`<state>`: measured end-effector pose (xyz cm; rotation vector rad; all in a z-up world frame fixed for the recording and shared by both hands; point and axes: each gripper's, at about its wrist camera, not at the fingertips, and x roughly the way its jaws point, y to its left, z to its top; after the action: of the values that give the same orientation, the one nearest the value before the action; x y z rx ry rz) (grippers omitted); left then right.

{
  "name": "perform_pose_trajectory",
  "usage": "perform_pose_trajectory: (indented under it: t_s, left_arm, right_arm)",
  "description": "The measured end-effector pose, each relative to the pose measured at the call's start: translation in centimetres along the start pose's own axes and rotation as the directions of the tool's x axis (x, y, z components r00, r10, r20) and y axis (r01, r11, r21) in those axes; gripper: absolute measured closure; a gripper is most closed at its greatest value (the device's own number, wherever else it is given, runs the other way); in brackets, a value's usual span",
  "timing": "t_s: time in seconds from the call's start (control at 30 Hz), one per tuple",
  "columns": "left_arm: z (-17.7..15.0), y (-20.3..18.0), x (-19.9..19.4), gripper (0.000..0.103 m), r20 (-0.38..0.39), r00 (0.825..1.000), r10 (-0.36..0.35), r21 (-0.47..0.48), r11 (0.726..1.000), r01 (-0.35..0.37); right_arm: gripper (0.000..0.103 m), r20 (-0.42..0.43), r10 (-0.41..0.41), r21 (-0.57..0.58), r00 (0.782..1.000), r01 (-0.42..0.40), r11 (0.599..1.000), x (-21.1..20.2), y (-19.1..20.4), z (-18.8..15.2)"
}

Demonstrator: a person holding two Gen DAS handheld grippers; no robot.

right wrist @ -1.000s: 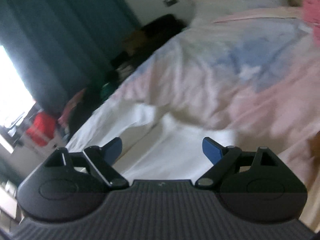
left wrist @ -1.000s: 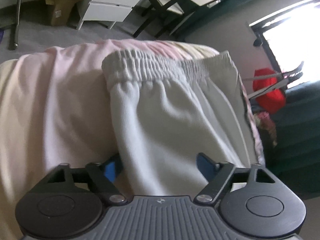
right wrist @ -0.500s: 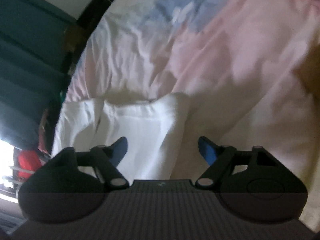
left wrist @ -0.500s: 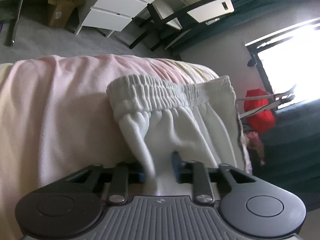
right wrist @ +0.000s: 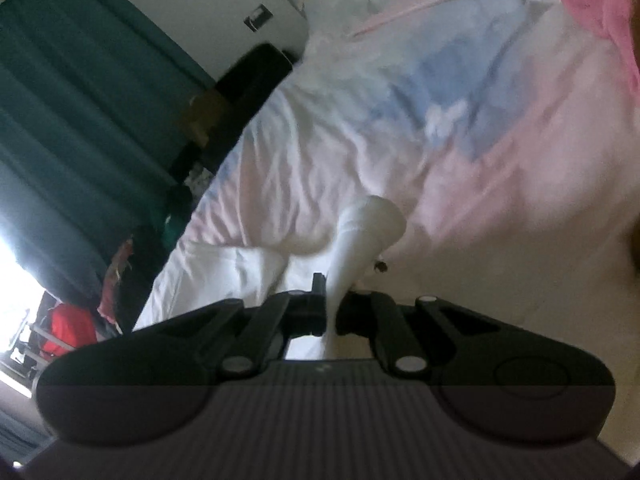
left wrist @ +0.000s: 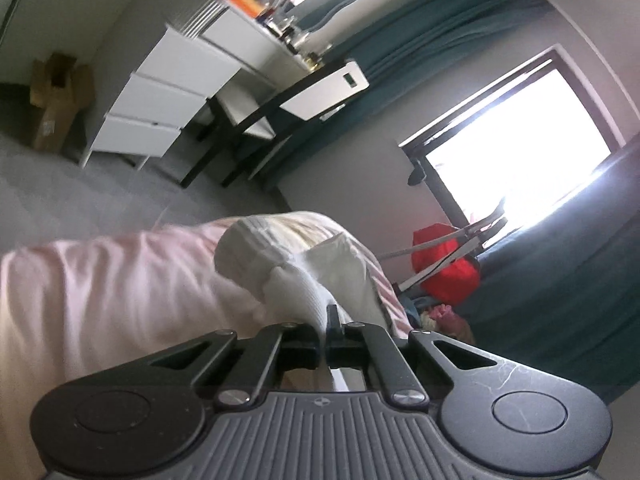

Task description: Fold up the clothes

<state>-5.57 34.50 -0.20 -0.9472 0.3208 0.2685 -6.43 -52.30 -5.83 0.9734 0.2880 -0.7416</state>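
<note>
Both tools have snapped together since a second ago: left tool point(left wrist: 323, 330) clamped on the white sweatpants point(left wrist: 304, 280) near the waistband, right tool point(right wrist: 329, 312) on their far end, cloth bunching off the bed point(right wrist: 500, 200), ready for folding.

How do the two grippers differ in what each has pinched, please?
The left gripper pinches the white shorts by a bunched fold near the ribbed waistband; the right gripper pinches a smoother fold that rises as a narrow peak. Both are shut on the same garment over the pastel bedcover.
</note>
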Motion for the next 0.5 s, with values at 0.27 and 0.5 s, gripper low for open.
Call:
perform_pose_trajectory:
  t_s: [0.27,0.5]
  left_arm:
    - [2.2,-8.9,7.6,0.101,0.039,0.999,-0.006,0.142,0.990,0.000]
    - [2.2,-15.2,24.0,0.101,0.053,0.995,0.080,0.242,0.966,-0.091]
  right_arm:
    - [0.097,0.064,0.030,-0.120,0.998,-0.022,0.993,4.5,10.5,3.5]
    - [0.097,0.154,-0.015,-0.316,0.988,0.063,0.947,16.3,20.1,1.7]
